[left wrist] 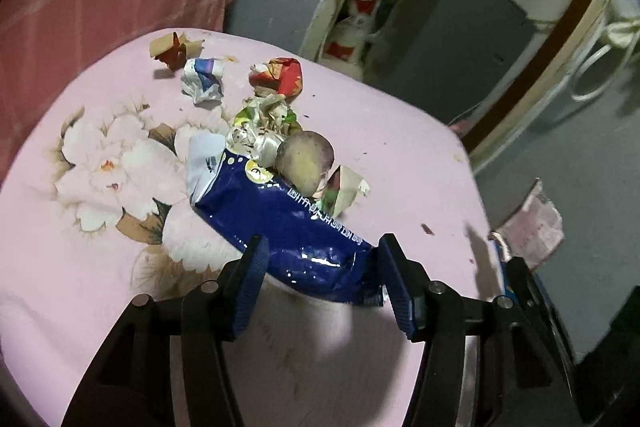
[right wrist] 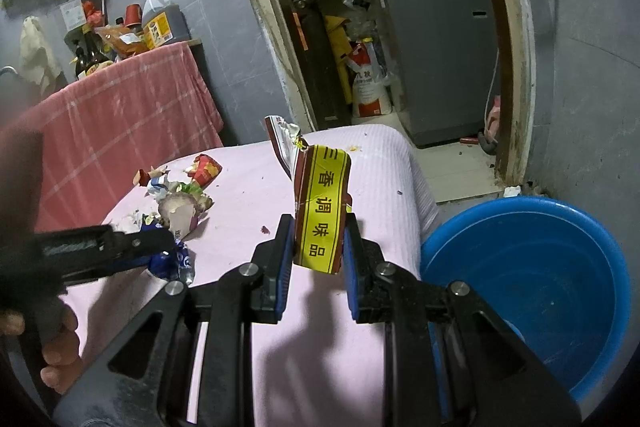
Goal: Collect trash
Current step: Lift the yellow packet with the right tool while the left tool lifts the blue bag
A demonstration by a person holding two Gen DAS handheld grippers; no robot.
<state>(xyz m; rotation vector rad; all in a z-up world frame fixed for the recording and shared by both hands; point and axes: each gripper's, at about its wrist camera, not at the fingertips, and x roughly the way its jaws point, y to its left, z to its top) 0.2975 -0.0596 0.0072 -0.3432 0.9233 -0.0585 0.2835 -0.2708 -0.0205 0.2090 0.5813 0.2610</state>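
**Left jaws loose around the blue bag, right jaws clamped on the yellow packet**

On my far left a red checked cloth (right wrist: 128,115) hangs over a counter with bottles on it. In front of it stands the bench (left wrist: 400,155), covered in pink fabric printed with white flowers, and the trash is heaped on it: a torn brown scrap (left wrist: 174,47), a crumpled white-and-blue wrapper (left wrist: 204,79), a red wrapper (left wrist: 282,75), a crushed greenish wrapper (left wrist: 266,113) and a round purple-skinned peel (left wrist: 306,163), all near one another.

My left gripper (left wrist: 320,273) has its jaws parted. The blue snack bag (left wrist: 280,219) lies on the bench with its near end between my pads; the left pad (left wrist: 250,283) stands just clear of the foil, and I cannot tell whether the right pad touches it. I am not squeezing the bag.

My right gripper (right wrist: 316,259) has its jaws pressed on both sides of the yellow-and-brown seasoning packet (right wrist: 322,211), which stands upright above the bench, its torn top pointing up.

Farther right, a blue basin (right wrist: 532,291) sits on the floor just beside the bench. Beyond it, through a doorway, stands a grey washing machine (right wrist: 440,47).
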